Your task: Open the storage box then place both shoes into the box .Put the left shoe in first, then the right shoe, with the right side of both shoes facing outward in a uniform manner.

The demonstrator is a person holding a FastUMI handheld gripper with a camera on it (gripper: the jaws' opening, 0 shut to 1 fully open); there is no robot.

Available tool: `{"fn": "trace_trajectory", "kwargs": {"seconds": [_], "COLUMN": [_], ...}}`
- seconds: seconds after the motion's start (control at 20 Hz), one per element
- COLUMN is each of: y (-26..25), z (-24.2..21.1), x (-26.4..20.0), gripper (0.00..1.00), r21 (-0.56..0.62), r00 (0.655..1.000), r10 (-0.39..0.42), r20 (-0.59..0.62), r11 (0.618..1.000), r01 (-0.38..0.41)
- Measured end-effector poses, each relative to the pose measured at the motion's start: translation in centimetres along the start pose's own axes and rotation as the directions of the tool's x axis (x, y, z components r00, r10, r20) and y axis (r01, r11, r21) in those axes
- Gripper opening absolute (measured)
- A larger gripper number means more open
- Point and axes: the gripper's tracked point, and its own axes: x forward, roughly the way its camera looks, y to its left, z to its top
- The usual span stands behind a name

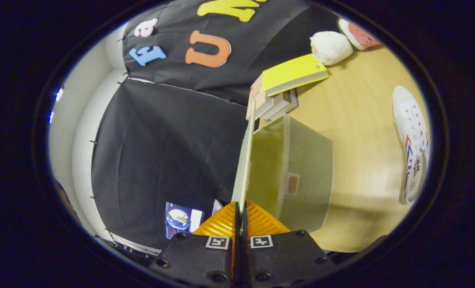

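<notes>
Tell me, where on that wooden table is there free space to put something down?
Bare wood lies between the storage box and the white shoe. Behind the box it is crowded: stacked books, then plush toys. The gripper pinches the box's raised lid.

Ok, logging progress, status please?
Tool shut on box lid, lid swung up. Storage box open. One white shoe on table, beyond box. Nothing blocking.
</notes>
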Motion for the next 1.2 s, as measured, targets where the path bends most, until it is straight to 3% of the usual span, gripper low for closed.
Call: {"fn": "trace_trajectory", "kwargs": {"seconds": [0.3, 0.55, 0.65, 0.8, 0.9, 1.05, 1.1, 1.2], "y": [8.7, 12.5, 13.3, 13.7, 13.5, 13.3, 13.1, 13.1], "z": [1.7, 0.7, 0.6, 0.4, 0.7, 1.2, 1.3, 1.5], "x": [4.4, 10.3, 12.5, 14.3, 15.3, 15.5, 15.3, 15.5], "gripper": [0.05, 0.06, 0.11, 0.25, 0.45, 0.76, 0.82, 0.84], "r21": [-0.156, -0.270, -0.359, -0.478, -0.533, -0.542, -0.547, -0.554], "r00": [0.998, 0.995, 0.995, 0.993, 0.991, 0.990, 0.988, 0.986], "r10": [0.042, 0.017, -0.013, -0.073, -0.115, -0.142, -0.155, -0.169], "r20": [-0.039, -0.095, -0.103, -0.090, -0.064, -0.019, -0.009, 0.000], "r11": [0.987, 0.962, 0.933, 0.878, 0.844, 0.833, 0.828, 0.821], "r01": [-0.047, -0.042, -0.025, 0.021, 0.063, 0.109, 0.125, 0.141]}}
